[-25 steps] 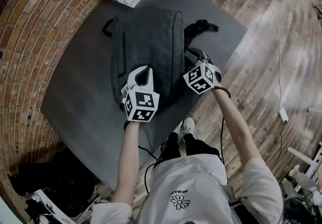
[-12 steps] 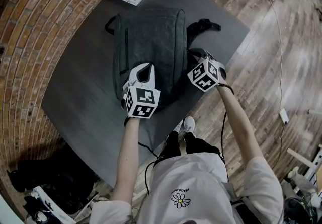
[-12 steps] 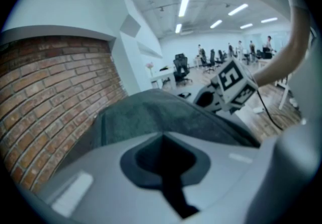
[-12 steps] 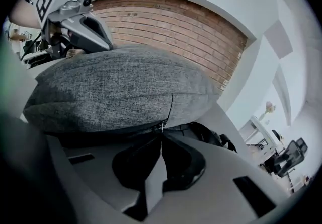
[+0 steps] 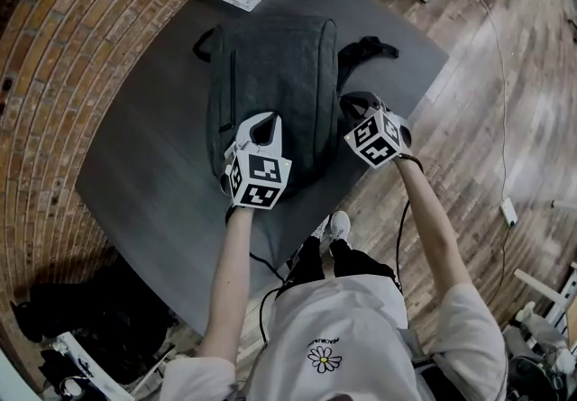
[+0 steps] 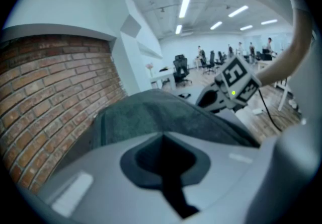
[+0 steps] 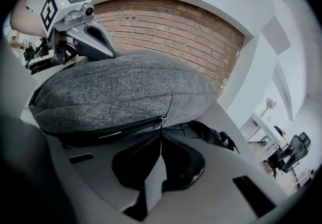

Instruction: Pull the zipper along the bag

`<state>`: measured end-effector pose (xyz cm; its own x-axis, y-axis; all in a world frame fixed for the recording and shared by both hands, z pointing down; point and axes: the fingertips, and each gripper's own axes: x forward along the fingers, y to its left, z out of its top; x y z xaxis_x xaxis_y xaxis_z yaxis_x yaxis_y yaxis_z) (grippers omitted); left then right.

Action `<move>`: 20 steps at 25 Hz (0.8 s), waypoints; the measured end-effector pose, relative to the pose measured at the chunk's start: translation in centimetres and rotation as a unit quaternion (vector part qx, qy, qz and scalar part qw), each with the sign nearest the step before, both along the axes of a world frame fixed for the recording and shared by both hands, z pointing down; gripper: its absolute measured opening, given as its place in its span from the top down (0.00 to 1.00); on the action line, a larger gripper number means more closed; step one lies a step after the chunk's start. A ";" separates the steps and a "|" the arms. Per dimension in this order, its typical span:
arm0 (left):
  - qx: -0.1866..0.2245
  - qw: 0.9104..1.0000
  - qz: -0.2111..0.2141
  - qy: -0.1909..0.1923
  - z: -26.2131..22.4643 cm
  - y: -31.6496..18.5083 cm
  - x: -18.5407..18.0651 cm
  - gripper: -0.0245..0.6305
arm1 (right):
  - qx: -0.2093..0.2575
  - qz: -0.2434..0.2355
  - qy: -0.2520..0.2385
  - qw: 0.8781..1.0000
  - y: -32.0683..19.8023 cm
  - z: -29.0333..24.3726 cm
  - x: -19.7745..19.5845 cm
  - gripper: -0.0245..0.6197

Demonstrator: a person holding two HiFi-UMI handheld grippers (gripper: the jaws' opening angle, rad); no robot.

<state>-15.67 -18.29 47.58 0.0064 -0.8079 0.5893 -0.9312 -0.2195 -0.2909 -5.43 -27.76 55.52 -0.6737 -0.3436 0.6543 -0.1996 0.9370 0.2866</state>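
Head view: the grey bag (image 5: 270,75) lies lengthwise away from the person on the table (image 5: 135,174). The left gripper (image 5: 261,124) is on its near end and the right gripper (image 5: 350,102) at its right flank. Left gripper view: jaws pressed together, possibly nipping fabric. Right gripper view: jaws have just been closing and pinch the zipper pull (image 7: 162,119); the zipper line runs leftward along the bag's side.
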 end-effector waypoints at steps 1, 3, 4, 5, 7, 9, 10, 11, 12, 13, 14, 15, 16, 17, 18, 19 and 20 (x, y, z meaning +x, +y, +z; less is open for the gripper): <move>0.001 1.000 0.000 0.000 -0.1 0.0 0.0 0.96 | 0.000 0.003 -0.005 1.000 -0.1 0.0 -0.2 0.95; 0.003 1.000 0.001 -0.001 -0.1 -0.1 -0.1 0.96 | 0.001 0.008 -0.015 1.000 -0.3 0.1 -0.6 0.95; 0.003 1.000 0.001 -0.001 -0.1 -0.1 -0.1 0.96 | 0.005 0.007 -0.016 1.000 -0.3 0.1 -0.8 0.95; 0.004 1.000 0.001 -0.001 -0.1 -0.1 -0.1 0.96 | 0.012 0.005 -0.015 1.000 -0.3 0.2 -1.0 0.95; 0.005 1.000 0.000 -0.001 -0.1 -0.1 -0.1 0.96 | 0.030 -0.002 -0.011 0.999 -0.5 0.2 -1.3 0.95; 0.004 1.000 0.001 -0.001 0.0 -0.1 -0.1 0.96 | 0.049 -0.008 -0.008 0.999 -0.6 0.1 -1.5 0.95; 0.004 1.000 0.001 0.000 0.0 -0.1 0.0 0.96 | 0.059 -0.013 -0.006 0.998 -0.7 0.1 -1.6 0.95; 0.004 1.000 0.001 0.000 0.0 -0.1 0.0 0.96 | 0.068 -0.020 -0.002 0.997 -0.7 0.1 -1.8 0.95; 0.004 1.000 0.001 -0.001 0.0 -0.1 0.0 0.96 | 0.077 -0.028 0.003 0.997 -0.8 0.1 -1.8 0.95; 0.004 1.000 0.001 -0.001 0.0 -0.1 0.0 0.96 | 0.085 -0.036 0.008 0.996 -0.8 0.1 -1.9 0.95; 0.003 1.000 0.002 -0.001 0.0 -0.1 0.0 0.96 | 0.092 -0.042 0.011 0.995 -0.9 0.1 -1.9 0.94; 0.003 1.000 0.002 -0.001 0.0 0.0 0.0 0.96 | 0.098 -0.047 0.014 0.994 -0.9 0.1 -1.9 0.91; 0.003 1.000 0.002 -0.001 0.0 0.0 -0.1 0.96 | 0.103 -0.051 0.016 0.993 -1.0 0.0 -1.9 0.89; 0.004 1.000 0.002 -0.001 0.0 0.0 -0.1 0.96 | 0.106 -0.054 0.017 0.993 -1.0 0.0 -1.9 0.88; 0.004 1.000 0.001 -0.002 0.0 0.0 -0.1 0.96 | 0.108 -0.058 0.018 0.992 -1.1 0.0 -2.0 0.88; 0.004 1.000 0.000 -0.002 0.0 0.0 -0.1 0.96 | 0.109 -0.061 0.018 0.992 -1.0 0.0 -2.1 0.88; 0.004 1.000 0.000 -0.002 0.1 0.0 0.0 0.96 | 0.108 -0.065 0.018 0.992 -1.0 0.1 -2.2 0.88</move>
<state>-15.70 -18.28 47.64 0.0030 -0.8123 0.5833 -0.9299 -0.2168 -0.2970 -7.59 -28.73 55.64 -0.6994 -0.3903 0.5988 -0.0671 0.8699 0.4886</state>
